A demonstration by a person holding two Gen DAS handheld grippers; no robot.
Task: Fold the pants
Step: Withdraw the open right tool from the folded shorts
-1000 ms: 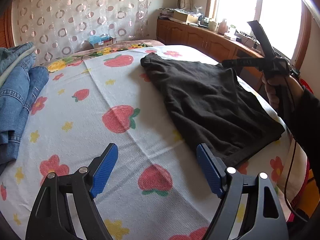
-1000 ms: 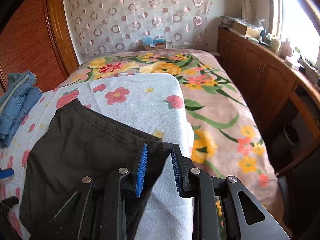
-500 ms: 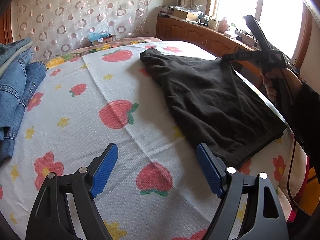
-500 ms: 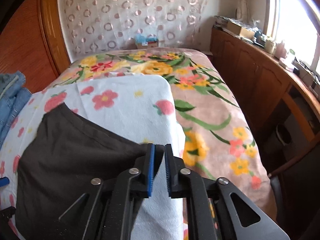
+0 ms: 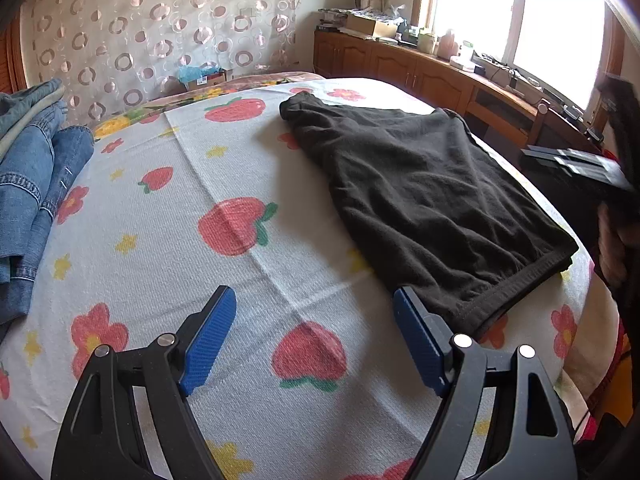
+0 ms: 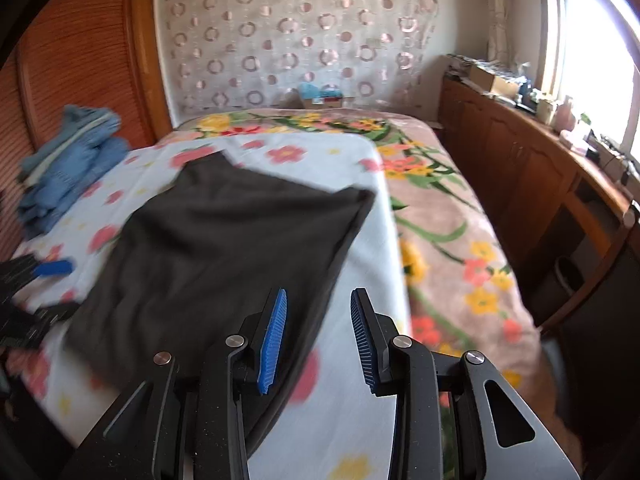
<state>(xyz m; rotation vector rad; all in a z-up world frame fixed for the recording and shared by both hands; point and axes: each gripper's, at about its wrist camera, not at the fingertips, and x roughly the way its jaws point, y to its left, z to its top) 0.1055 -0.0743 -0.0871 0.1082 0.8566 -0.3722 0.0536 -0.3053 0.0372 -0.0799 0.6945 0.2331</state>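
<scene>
— How are the left black tongs with blue ribbed pads [image 5: 314,340] held?

— They are spread wide, and nothing is gripped between the pads. They are also seen, blurred, at the left edge of the right wrist view [image 6: 48,276].

— And the right black tongs with blue ribbed pads [image 6: 318,334]?

— They are parted, with nothing clasped. In the left wrist view they are blurred, and the bare right hand [image 5: 612,248] is glimpsed at the right edge, wrapped round the handle.
</scene>
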